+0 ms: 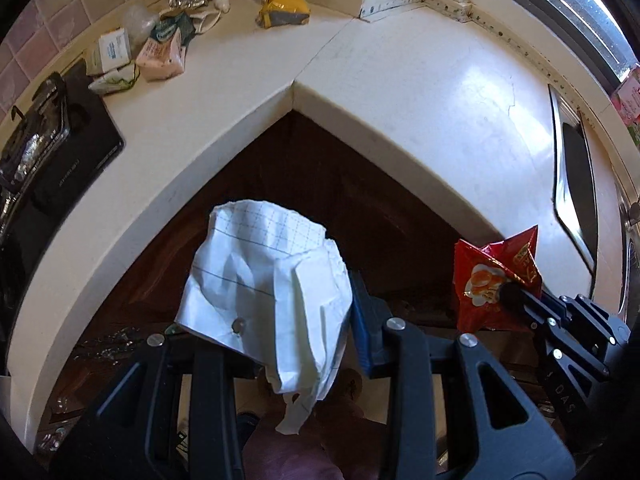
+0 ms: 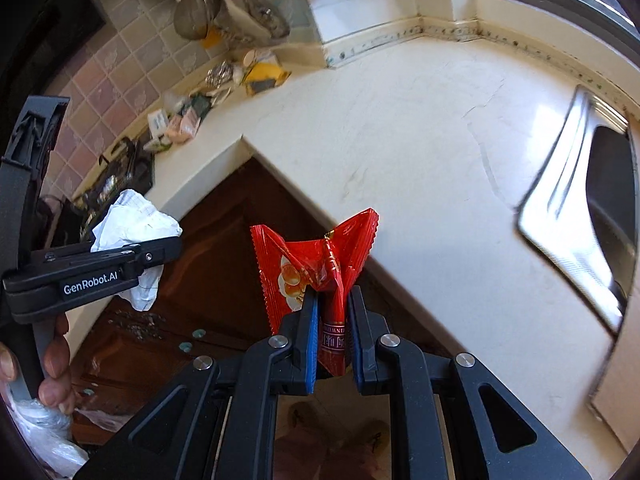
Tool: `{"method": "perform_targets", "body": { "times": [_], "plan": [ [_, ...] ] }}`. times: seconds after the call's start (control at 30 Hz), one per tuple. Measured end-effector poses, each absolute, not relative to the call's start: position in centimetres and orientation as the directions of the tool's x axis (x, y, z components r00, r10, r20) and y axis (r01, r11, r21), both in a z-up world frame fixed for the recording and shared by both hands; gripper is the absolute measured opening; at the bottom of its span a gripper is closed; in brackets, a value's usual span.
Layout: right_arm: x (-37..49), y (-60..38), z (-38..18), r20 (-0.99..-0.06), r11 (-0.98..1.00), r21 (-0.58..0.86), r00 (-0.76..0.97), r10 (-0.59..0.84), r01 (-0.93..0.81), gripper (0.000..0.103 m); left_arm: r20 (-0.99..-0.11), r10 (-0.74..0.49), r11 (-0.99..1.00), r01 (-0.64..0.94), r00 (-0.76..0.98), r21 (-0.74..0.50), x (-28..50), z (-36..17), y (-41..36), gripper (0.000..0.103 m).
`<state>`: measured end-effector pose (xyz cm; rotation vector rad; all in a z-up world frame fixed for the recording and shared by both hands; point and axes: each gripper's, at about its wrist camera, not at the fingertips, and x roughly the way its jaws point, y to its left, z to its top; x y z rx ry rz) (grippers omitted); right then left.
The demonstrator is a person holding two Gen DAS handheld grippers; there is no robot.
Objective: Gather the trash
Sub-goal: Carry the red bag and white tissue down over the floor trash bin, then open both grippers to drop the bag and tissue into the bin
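The left wrist camera looks down along its fingers from close above the inner corner of the cream L-shaped stone countertop (image 1: 224, 80); the right wrist camera sits just beside it, facing the same corner (image 2: 360, 128); both share the steel sink (image 1: 572, 184) (image 2: 592, 208) and the far litter heap.

Crumpled paper (image 1: 264, 292) in left tongs (image 1: 280, 320)

Trash pile (image 1: 168, 36) on counter (image 1: 420, 92), stove (image 1: 52, 152) left, sink (image 1: 576, 188) right.

White crumpled paper (image 1: 260, 280) with blue grid lines, red snack wrapper (image 2: 320, 260), cream countertop (image 1: 420, 92), pink wall tiles (image 2: 116, 76)
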<state>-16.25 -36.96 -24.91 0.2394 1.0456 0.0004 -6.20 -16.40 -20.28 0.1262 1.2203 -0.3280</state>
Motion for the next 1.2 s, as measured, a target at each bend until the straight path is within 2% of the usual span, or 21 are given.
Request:
{"method": "perform_targets", "body": {
  "times": [0.3,0.67,0.83,1.07,1.2],
  "plan": [
    [-13.6,-31.5,-36.2,-0.927,0.983,0.170,0.350,0.138,0.062,0.013,-0.970,-0.180,0.956,0.262,0.160,-0.134,-5.2,-33.4,-13.1,0.031],
    [-8.5,-28.9,-52.8,-0.974,0.984,0.163,0.170,0.150,0.066,0.013,-0.991,-0.063,0.971,0.236,0.115,-0.034,-5.3,-49.8,-10.4,0.033],
    [-6.7,-27.6,-59.1,-0.981,0.987,0.157,0.123,0.150,0.046,0.014,-0.994,-0.073,0.978,0.204,0.084,-0.054,-4.9,-55.1,-8.7,0.033],
    [-4.7,-26.1,-65.4,-0.986,0.989,0.146,0.087,0.143,0.031,0.014,-0.992,-0.096,0.985,0.152,0.085,-0.082,-3.7,-59.1,-7.8,0.034],
    [-3.9,-25.4,-68.0,-0.986,0.987,0.158,0.065,0.155,0.039,0.027,-0.992,-0.098,0.986,0.140,0.082,-0.086,-2.6,-60.4,-7.8,0.039]
  ]
}}
